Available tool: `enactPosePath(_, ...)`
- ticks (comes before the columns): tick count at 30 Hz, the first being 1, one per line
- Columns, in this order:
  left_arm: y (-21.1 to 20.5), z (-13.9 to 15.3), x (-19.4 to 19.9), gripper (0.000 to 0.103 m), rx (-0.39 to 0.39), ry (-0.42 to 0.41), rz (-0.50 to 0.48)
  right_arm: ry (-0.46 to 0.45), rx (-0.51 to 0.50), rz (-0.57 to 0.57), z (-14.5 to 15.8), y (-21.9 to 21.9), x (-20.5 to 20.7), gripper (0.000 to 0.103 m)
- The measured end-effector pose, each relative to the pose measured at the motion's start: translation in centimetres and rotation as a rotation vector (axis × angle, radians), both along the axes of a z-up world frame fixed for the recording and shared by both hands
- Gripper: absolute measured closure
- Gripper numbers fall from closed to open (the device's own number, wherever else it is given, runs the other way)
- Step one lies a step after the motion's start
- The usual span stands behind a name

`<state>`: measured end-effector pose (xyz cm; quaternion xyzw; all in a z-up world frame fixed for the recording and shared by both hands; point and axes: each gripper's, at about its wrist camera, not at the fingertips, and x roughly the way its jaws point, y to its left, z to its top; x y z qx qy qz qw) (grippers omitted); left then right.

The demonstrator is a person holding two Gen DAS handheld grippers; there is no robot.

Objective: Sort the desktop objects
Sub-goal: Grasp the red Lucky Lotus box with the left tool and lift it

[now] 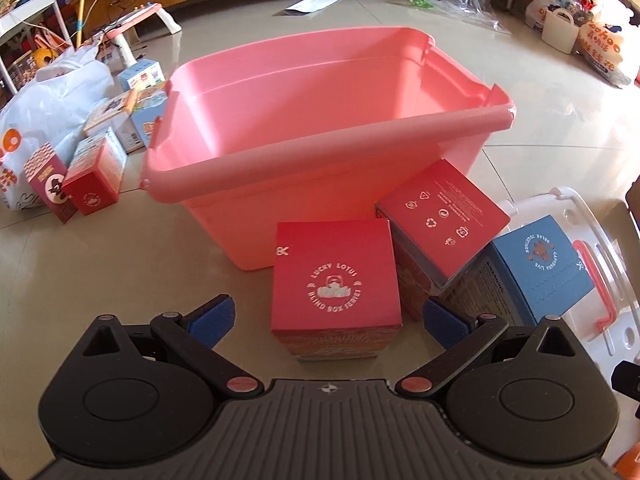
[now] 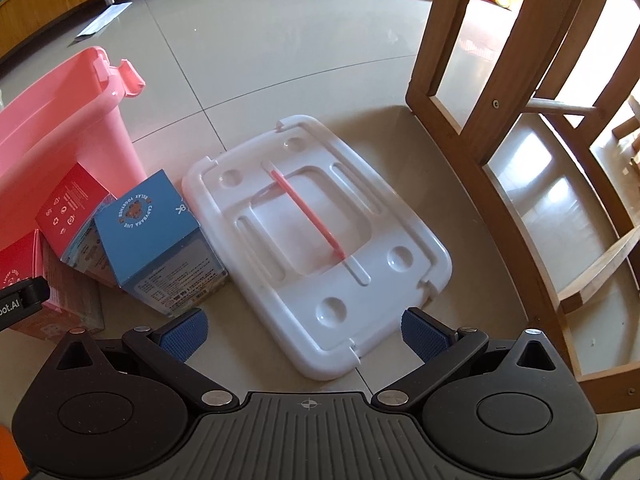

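An empty pink bin [image 1: 304, 120] stands on the tiled floor; its corner shows in the right wrist view [image 2: 60, 128]. In front of it stand a red "Lucky Lotus" box [image 1: 336, 276], a second red box [image 1: 442, 216] tilted against it, and a blue box [image 1: 540, 264], also in the right wrist view [image 2: 156, 240]. My left gripper [image 1: 330, 320] is open, its fingers either side of the near red box, not touching. My right gripper [image 2: 304, 336] is open and empty above the white bin lid [image 2: 316, 236] with its pink handle.
Several more small boxes [image 1: 96, 172] and a white plastic bag [image 1: 52, 100] lie left of the bin. A wooden chair frame [image 2: 520, 152] stands right of the lid. Bags [image 1: 592, 32] and a paper sheet [image 1: 312, 2] lie farther back.
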<state>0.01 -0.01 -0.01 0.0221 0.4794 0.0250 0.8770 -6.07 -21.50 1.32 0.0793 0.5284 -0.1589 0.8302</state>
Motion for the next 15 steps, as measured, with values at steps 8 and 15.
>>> enactPosePath(8, -0.6, -2.1, 1.2, 0.013, -0.028, 0.039, 0.005, 0.032, 0.016, -0.009, -1.3, -0.1, 0.6, 0.000)
enactPosePath(15, -1.4, -2.7, 0.3, 0.031, -0.047, 0.056, 0.032, 0.051, 0.021, -0.006, -2.1, 0.1, 0.9, 0.000)
